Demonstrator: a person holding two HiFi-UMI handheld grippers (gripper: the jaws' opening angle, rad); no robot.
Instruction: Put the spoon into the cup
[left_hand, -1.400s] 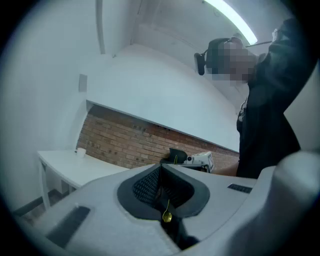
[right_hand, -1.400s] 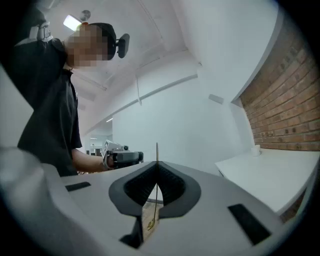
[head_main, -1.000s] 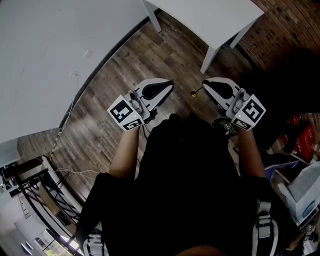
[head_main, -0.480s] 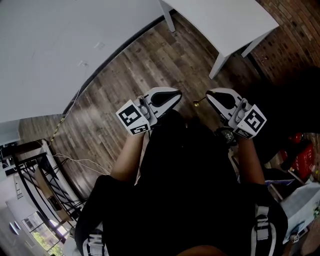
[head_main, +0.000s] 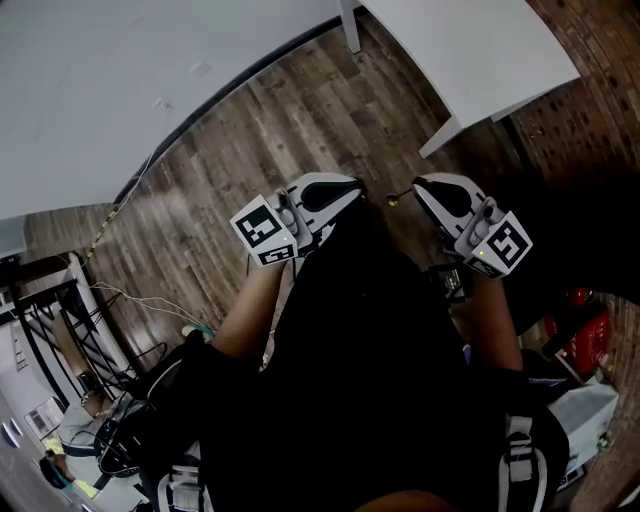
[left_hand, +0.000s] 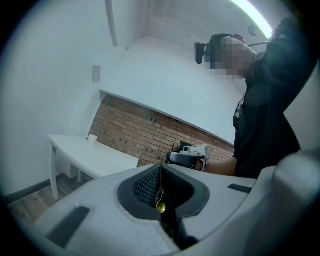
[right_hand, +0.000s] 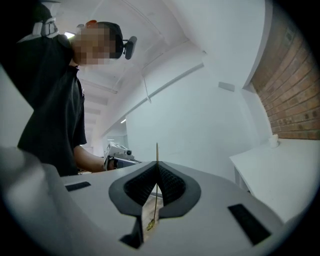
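Both grippers are held in front of the person's dark shirt, above a wooden floor. My right gripper (head_main: 418, 187) (right_hand: 157, 165) is shut on a thin gold spoon (head_main: 393, 200) (right_hand: 157, 150), whose end pokes out past the jaws. My left gripper (head_main: 352, 187) (left_hand: 160, 167) is shut too. A thin gold stem with a round gold end (left_hand: 160, 206), like a second spoon, shows in its jaw seam. A small white cup (left_hand: 91, 138) (right_hand: 273, 141) stands far off on a white table (head_main: 470, 50) (left_hand: 95, 155) (right_hand: 280, 175). The cup is hidden in the head view.
A brick wall (head_main: 590, 60) runs behind the table and a white wall (head_main: 120, 80) lies to the left. Cables (head_main: 120, 300) and a black rack (head_main: 40, 340) lie at the lower left. Red items (head_main: 575, 335) and bags sit at the lower right.
The table has slid toward the head view's upper right corner and the floor has shifted with it. Both grippers stay shut in front of the chest, barely moved.
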